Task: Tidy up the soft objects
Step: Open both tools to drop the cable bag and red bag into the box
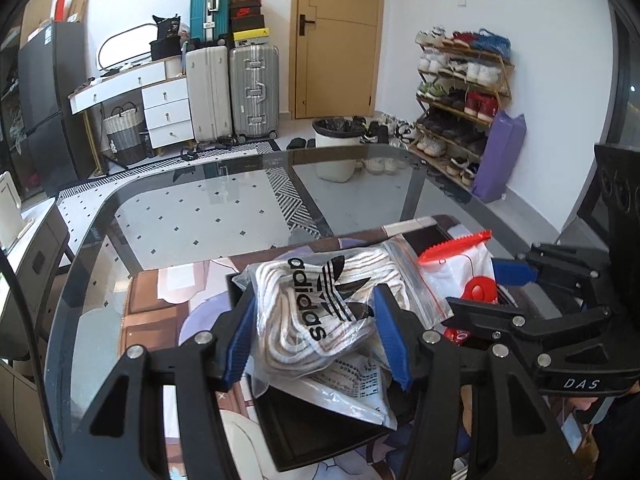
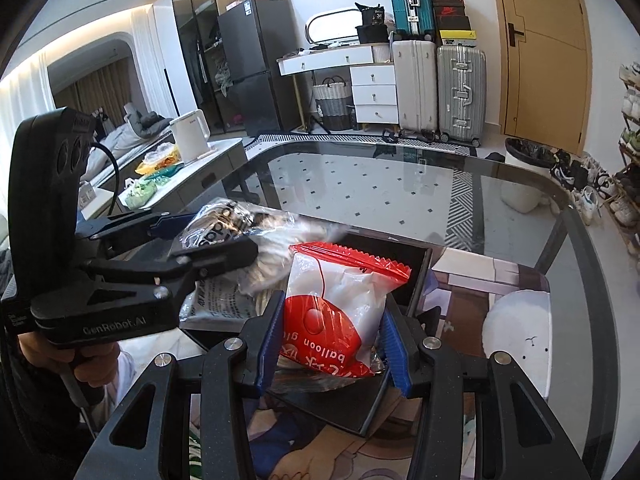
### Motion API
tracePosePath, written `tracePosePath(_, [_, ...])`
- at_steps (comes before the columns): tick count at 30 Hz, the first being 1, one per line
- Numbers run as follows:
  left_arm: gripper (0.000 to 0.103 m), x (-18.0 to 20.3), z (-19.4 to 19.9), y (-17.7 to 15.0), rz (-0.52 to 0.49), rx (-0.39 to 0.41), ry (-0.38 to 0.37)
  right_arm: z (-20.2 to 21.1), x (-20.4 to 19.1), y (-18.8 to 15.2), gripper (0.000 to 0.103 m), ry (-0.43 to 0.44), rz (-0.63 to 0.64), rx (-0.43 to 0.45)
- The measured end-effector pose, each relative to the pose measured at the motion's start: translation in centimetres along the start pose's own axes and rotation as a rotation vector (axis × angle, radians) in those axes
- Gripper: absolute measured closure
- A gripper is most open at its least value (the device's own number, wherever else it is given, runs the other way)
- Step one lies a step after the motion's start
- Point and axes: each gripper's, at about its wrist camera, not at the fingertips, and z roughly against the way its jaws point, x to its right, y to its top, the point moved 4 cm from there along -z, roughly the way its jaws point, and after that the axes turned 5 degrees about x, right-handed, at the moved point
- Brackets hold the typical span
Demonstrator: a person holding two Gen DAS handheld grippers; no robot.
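While both packs hang over the black tray [image 2: 416, 276], side by side.
Left gripper [image 1: 316, 332] clamped on the adidas sock pack [image 1: 320, 312], long axis running away along the fingers; right gripper [image 2: 330, 344] clamped on the red-and-white balloon packet [image 2: 340, 304], upright, just right of it. Straight down to the tray from either; neither arm clearly nearer.

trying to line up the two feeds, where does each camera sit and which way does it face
Left wrist: sits on the left gripper, looking forward over its blue fingers at the adidas sock bag they clamp; the right gripper enters from the right.
Right wrist: sits on the right gripper, clamping the red-and-white balloon packet; the left gripper and the holding hand show at left.
Shared: black tray, glass table, suitcases, door.
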Motion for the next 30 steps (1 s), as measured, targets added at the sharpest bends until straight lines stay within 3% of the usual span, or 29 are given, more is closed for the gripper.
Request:
tracePosePath(18, [0.044,1.0,-1.0,-0.9,-0.047,-0.027,0.007,1.7,0.4,0.0,0.05,-0.003,0.017,0.029])
tracePosePath(24, [0.037,1.3,-0.5,-1.1,-0.048,-0.026,0.0,3.1,0.7,-0.4,0.035,-0.01,0.013,0.053])
tracePosePath(26, [0.036,1.2,-0.3,-1.0,-0.053,-0.027,0.008,3.7,0.7,-0.5,0.02,-0.015,0.012,0.059])
tracePosePath(28, [0.029,1.3,0.3,-1.0,-0.05,-0.022,-0.001,4.4,0.8,-0.7,0.007,-0.023,0.009,0.077])
tracePosePath(29, [0.02,1.3,0.7,-1.0,-0.041,-0.017,-0.01,4.8,0.8,-0.9,0.002,-0.019,0.011,0.086])
tracePosePath(30, [0.015,1.3,1.0,-1.0,-0.036,-0.012,-0.007,5.2,0.7,-1.1,0.002,-0.017,0.012,0.092])
